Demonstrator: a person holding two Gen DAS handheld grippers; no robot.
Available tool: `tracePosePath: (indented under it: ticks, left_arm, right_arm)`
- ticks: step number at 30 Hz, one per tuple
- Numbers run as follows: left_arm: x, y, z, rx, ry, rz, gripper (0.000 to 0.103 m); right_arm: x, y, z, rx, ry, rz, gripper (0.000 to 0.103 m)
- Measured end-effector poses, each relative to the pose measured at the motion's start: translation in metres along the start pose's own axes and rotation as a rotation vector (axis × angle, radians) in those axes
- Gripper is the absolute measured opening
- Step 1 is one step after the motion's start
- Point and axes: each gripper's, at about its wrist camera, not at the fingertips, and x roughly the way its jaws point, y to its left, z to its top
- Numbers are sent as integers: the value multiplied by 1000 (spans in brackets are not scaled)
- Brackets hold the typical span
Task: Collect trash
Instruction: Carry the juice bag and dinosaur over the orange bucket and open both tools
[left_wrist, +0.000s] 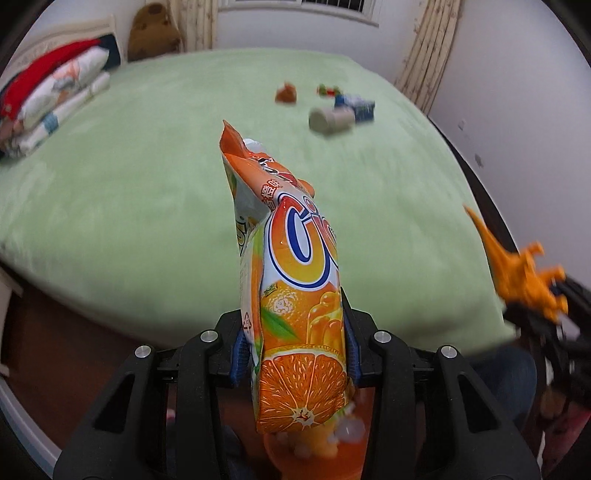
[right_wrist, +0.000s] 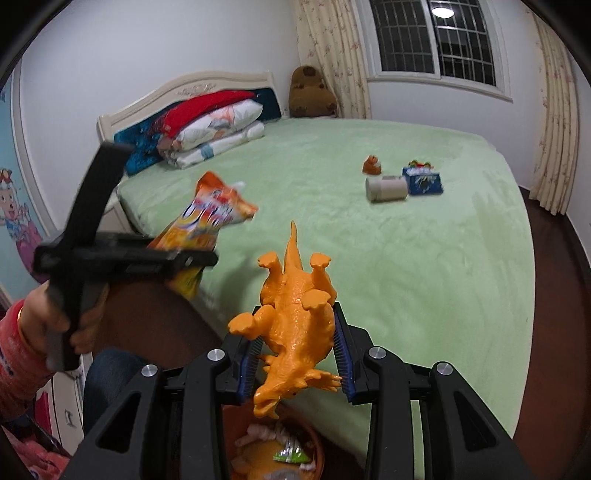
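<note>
Holding trash above the orange bin at the near edge of the bed.

Left tongs (left_wrist: 295, 354) are clamped on an orange snack bag (left_wrist: 291, 266), which stands upright over the orange bin (right_wrist: 317, 448); right tongs (right_wrist: 297, 354) grip an orange toy dinosaur (right_wrist: 295, 314) belly-up, just beside the bag and above the same bin, which seems to hold wrappers already, though they are blurred. Well beyond the bin, on the green bed (right_wrist: 424, 277), lie a grey cup (right_wrist: 386, 189) and a blue box (right_wrist: 423, 181).
</note>
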Motion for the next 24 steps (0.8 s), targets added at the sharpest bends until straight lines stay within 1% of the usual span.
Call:
tracePosePath:
  ticks: [2,6,8,9,11,12,15,18,19,22,24]
  left_arm:
    - [5,1,-25,-11,40,-18,39]
    - [29,0,-66,-21,128,-2,39]
    - [42,-1,-83,-15,159,25,39]
    - [49,-2,-92,-16,178,32,39]
    - [58,-5,-105,-29,211,14,39]
    - [65,-8,-113,-29,235,5,39]
    - [77,-13,-131,-36,282,-15,39]
    - [96,-17,-151,-46,360,-23,39]
    - [105,-17,-158,-55,398,-21,39]
    - [134,-13,-180,-109,520,-23,39]
    - [148,-9,-193,-145,578,-18,39]
  right_arm:
    - [3,7,-12,2,29,11,35]
    - [15,17,-36,-5,97,31,35]
    - [23,23,-49,-6,146,46,35]
    - [28,24,-55,5,177,63,35]
    - [40,28,-70,30,250,87,35]
    - [47,31,-78,27,295,89,35]
    - [62,36,-98,37,378,101,35]
    - [77,36,-117,65,461,103,36]
    - [82,35,-123,72,484,99,35]
    - [103,32,-145,110,575,100,36]
    - [113,29,-154,134,613,102,36]
